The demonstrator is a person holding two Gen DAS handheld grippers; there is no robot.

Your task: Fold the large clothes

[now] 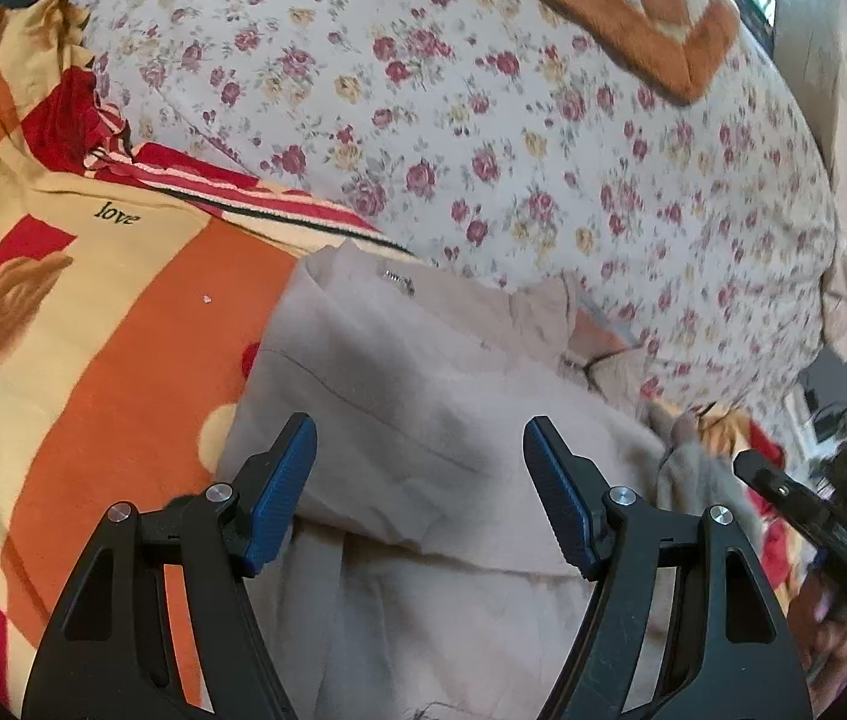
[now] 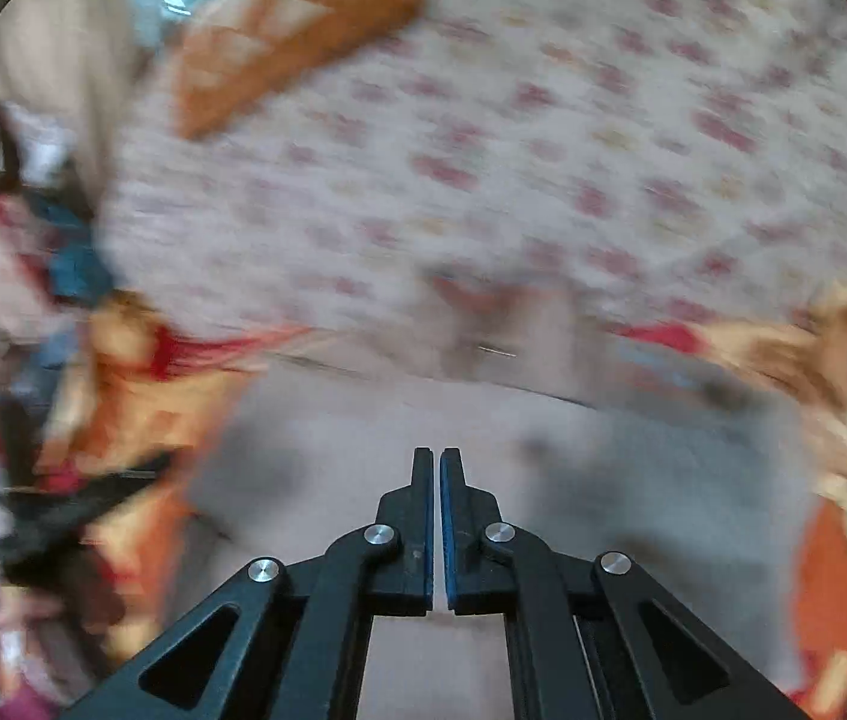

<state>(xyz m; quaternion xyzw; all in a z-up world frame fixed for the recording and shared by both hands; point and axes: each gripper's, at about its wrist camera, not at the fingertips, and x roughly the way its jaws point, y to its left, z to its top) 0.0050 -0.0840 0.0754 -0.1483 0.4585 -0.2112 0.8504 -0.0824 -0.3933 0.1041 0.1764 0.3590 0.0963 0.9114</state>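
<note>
Left gripper (image 1: 420,447) is hovering w/ jaws wide apart over beige garment (image 1: 423,420), which is lying on orange blanket (image 1: 93,360) beside floral quilt (image 1: 483,120). Right gripper (image 2: 436,456) is pressing jaws together, nothing between.

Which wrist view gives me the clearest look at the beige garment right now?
The left wrist view: the beige garment is sharp there, with a seam, folded edges and a small metal clasp visible between open jaws. The right wrist view shows it only as a motion-blurred pale patch.

I read one word only: "love", small dark script on yellow-orange blanket (image 1: 114,213), left wrist view.
</note>
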